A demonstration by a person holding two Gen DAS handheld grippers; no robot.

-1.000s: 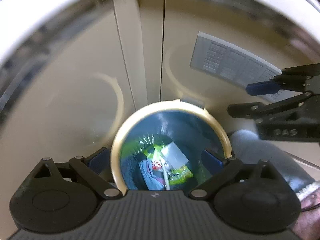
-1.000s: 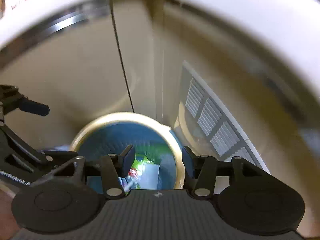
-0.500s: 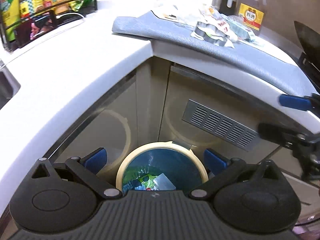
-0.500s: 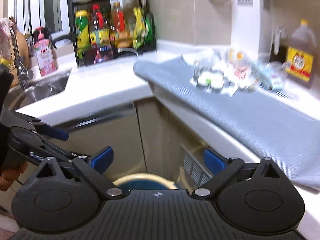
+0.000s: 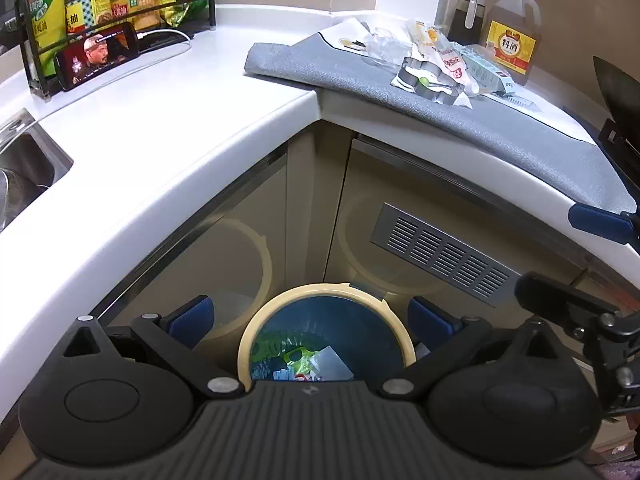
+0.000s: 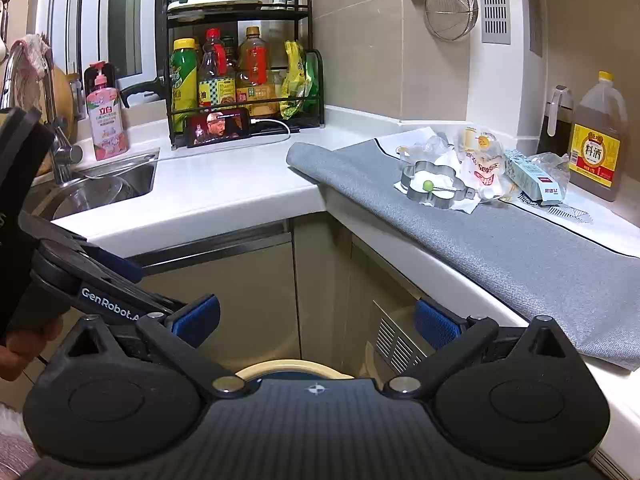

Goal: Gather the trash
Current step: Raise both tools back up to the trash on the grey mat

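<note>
A round trash bin (image 5: 256,328) with a cream rim and blue liner stands on the floor in the cabinet corner, with wrappers (image 5: 316,364) inside it. My left gripper (image 5: 310,316) hangs above the bin, open, with nothing between its pads. My right gripper (image 6: 316,318) is beside it, its jaws opening wide and empty, pointing toward the counter. A pile of trash (image 6: 480,168), made of plastic wrappers, a small carton and a flower-shaped metal ring on paper, lies on the grey mat (image 6: 520,248). The pile (image 5: 440,68) also shows in the left wrist view.
The white L-shaped counter (image 5: 160,128) juts out above the bin. A sink (image 6: 104,188) and a pink soap bottle (image 6: 105,120) are at the left. A rack of bottles (image 6: 240,76) with a phone (image 6: 218,128) stands in the corner. A cooking-wine jug (image 6: 598,136) stands at the far right. A vent (image 5: 440,256) is in the cabinet door.
Both grippers have risen from just over the bin to counter height, and the counter has come into view. The right jaws went from half closed to wide.
</note>
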